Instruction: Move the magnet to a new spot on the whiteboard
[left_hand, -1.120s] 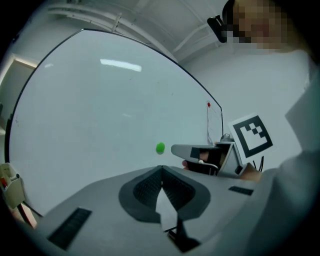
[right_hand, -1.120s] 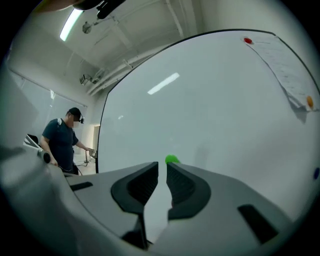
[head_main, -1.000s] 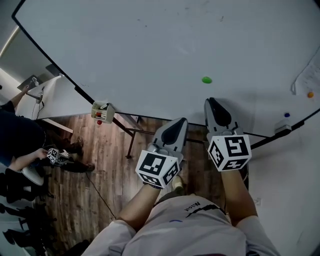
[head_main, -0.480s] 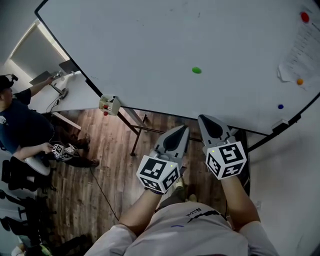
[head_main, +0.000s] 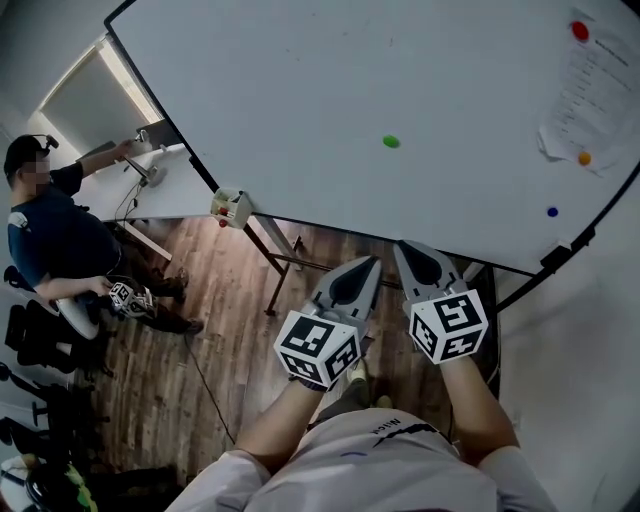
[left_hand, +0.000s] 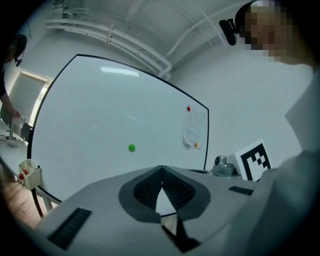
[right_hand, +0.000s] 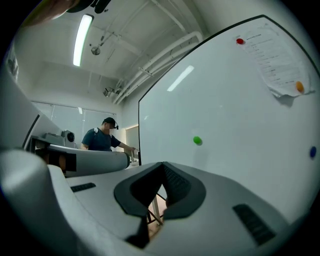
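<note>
Left gripper (head_main: 372, 263) and right gripper (head_main: 402, 246): fingers together, nothing between them, both short of the whiteboard (head_main: 300, 100). Green magnet (head_main: 391, 141) sits alone mid-board, 12 o'clock from my right fingers, 1 o'clock from left. Right looks slightly nearer. Round, so no long axis.

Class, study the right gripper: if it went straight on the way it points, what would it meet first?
Most likely the bare whiteboard, near the green magnet but not on it. Nothing shows between the right gripper and the board, though depth is unclear.
</note>
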